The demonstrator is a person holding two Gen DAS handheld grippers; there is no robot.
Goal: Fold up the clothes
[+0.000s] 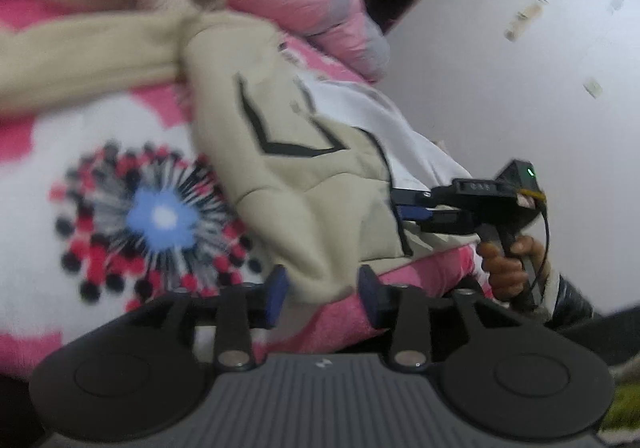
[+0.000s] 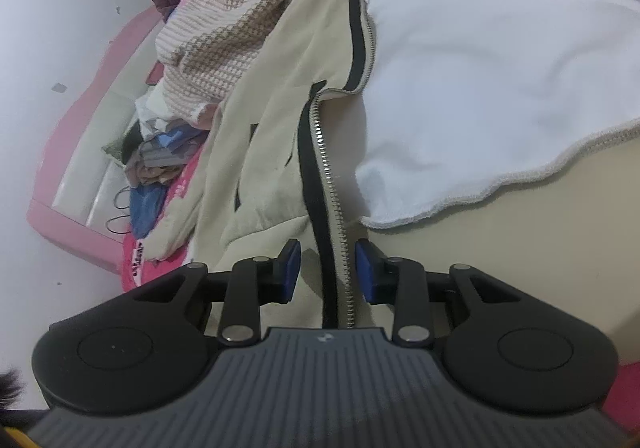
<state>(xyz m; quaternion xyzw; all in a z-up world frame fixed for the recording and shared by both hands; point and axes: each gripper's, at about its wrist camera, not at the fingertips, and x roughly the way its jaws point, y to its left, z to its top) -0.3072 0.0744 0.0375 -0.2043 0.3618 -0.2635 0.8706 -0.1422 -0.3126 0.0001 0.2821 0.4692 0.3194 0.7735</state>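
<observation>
A beige zip jacket [image 1: 304,184] with black trim and white lining lies on a pink and white patterned bed cover [image 1: 80,256]. My left gripper [image 1: 324,288] is open, its blue pads either side of the jacket's lower corner. The right gripper [image 1: 424,208] shows in the left wrist view at the jacket's far edge, held by a hand. In the right wrist view the jacket [image 2: 264,152] lies open with its white lining [image 2: 480,68] showing. My right gripper [image 2: 328,268] is open, with the black zipper edge [image 2: 324,208] running between its pads.
A pink and beige knitted garment [image 2: 228,28] and a pile of mixed clothes [image 2: 160,152] lie beyond the jacket by the pink bed frame [image 2: 76,224]. A pink pillow [image 1: 320,8] and a white wall [image 1: 520,88] stand behind.
</observation>
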